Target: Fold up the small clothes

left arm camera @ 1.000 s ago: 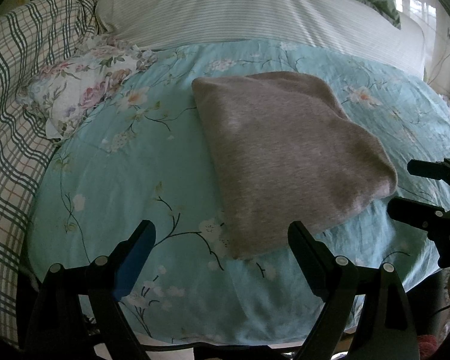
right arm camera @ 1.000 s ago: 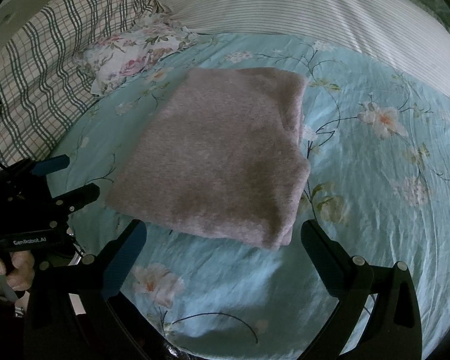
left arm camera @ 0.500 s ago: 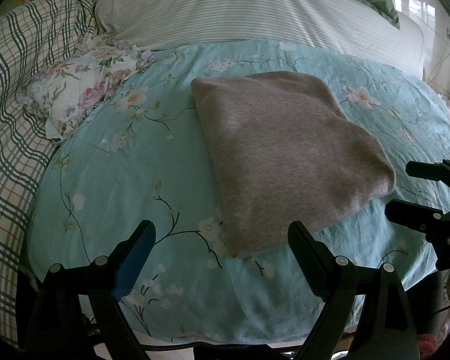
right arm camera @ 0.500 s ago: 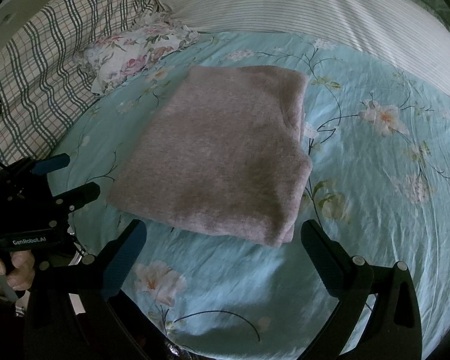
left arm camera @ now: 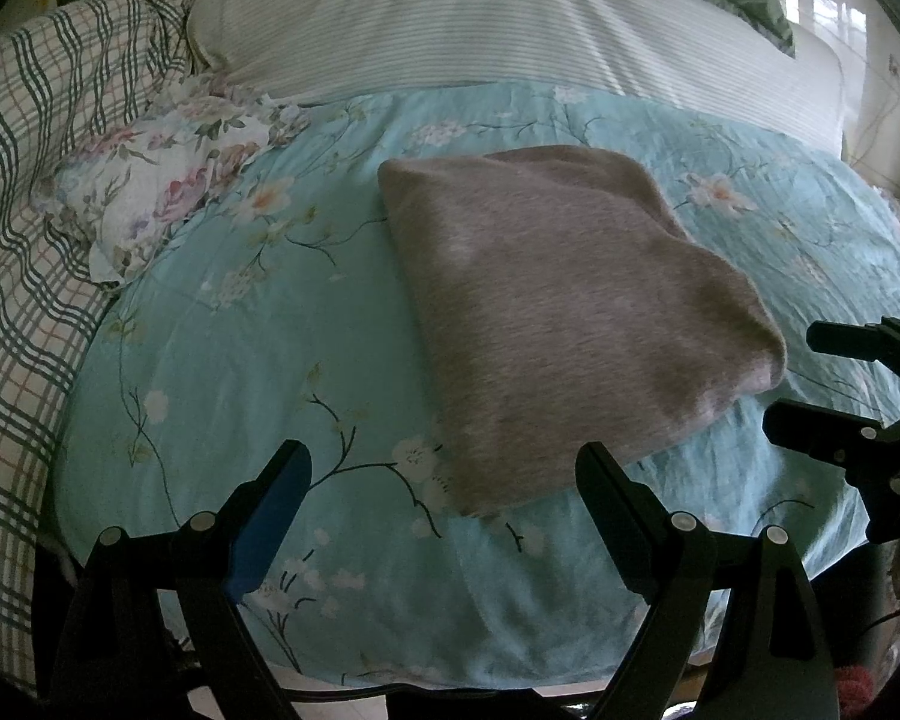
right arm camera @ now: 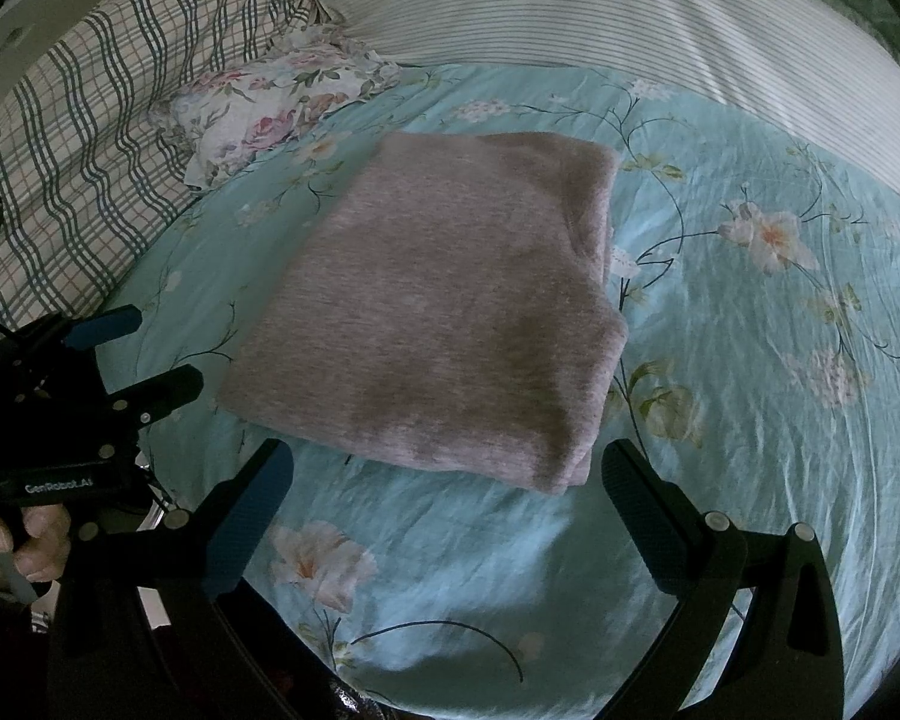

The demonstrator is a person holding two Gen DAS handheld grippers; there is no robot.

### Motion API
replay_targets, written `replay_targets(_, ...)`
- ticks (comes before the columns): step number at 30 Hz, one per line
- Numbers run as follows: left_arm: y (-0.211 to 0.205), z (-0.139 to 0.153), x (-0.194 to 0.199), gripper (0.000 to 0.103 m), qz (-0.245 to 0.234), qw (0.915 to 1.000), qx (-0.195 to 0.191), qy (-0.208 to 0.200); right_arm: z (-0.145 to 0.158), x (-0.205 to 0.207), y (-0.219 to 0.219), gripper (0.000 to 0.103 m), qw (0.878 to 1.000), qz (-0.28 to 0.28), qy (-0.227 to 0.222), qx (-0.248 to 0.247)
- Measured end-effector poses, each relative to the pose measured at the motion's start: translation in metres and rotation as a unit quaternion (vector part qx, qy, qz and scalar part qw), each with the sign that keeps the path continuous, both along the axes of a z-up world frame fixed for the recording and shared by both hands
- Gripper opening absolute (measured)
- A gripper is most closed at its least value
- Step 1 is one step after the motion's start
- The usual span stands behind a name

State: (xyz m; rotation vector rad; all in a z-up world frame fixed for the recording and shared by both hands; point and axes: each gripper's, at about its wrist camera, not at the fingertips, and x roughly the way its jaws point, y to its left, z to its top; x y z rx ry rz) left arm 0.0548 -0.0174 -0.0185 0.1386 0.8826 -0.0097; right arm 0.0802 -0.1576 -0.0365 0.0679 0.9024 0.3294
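Left wrist view: we find the left tool (left arm camera: 444, 468) spread wide and empty, low over the bed (left arm camera: 258, 324). The folded garment (left arm camera: 570, 324) lies flat ahead and to the right of it, the near corner between the tips, the long axis running away and leftward. The right tool (left arm camera: 792, 378), also parted and empty, sits just beside the garment's right corner.

Right wrist view: the right tool (right arm camera: 450, 468) is spread and empty; the garment (right arm camera: 444, 312) lies straight ahead, its near edge just beyond the tips. The left tool (right arm camera: 156, 354) stands at its left edge. We judge both about equally near.

Against the earlier frames, we note almost no change: the garment and both tools sit as before.
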Motion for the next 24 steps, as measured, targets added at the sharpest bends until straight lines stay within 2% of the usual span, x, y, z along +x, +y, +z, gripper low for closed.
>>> replay_targets(24,0.0035,0.0038,0.0012,0.090,0.002,1.0000,0.001,-0.004,0.0007,-0.0010,0.0021,0.102,1.000,0.000,-0.001,0.001)
